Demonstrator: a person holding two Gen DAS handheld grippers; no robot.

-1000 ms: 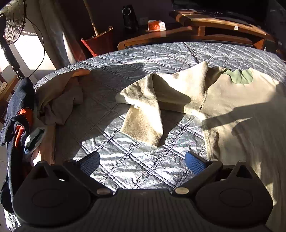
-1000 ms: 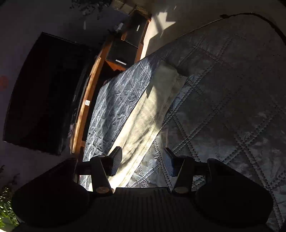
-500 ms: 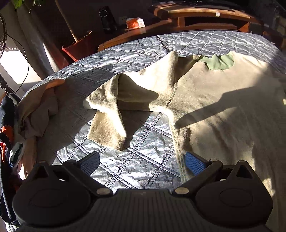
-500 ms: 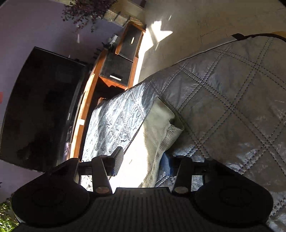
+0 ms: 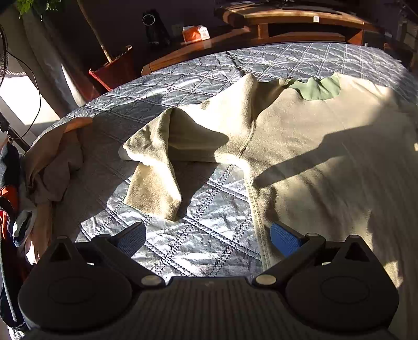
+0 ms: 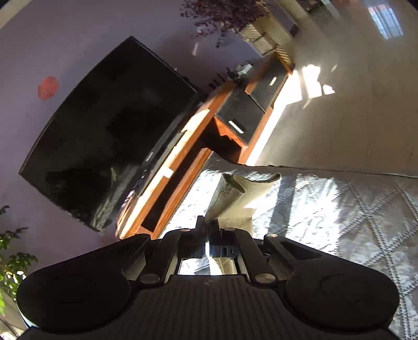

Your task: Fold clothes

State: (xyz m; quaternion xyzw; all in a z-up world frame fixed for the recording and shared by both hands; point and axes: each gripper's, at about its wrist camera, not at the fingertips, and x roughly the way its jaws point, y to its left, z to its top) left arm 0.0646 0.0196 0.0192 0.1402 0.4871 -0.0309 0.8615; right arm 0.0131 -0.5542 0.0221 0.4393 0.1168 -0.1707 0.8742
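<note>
A cream fleece top (image 5: 313, 146) with a green collar lining (image 5: 318, 89) lies spread on the grey quilted bed cover (image 5: 209, 235). One sleeve (image 5: 156, 167) lies bent over towards the left in the left wrist view. My left gripper (image 5: 207, 239) hovers open above the cover, and its right pad (image 5: 283, 236) sits over the top's side hem. My right gripper (image 6: 208, 227) is shut on the top's other sleeve (image 6: 232, 198), whose cuff end is lifted off the quilted cover (image 6: 326, 209).
A heap of brown and dark clothes (image 5: 49, 162) lies at the bed's left edge. A red plant pot (image 5: 115, 68) and a wooden TV cabinet (image 5: 287, 23) stand past the far edge. A dark television (image 6: 104, 130) and tiled floor (image 6: 352, 104) show beyond the bed in the right wrist view.
My right gripper closed on the sleeve and rose with it, rolling so the television and floor fill the view. My left gripper shifted right towards the top's side hem, then stayed still.
</note>
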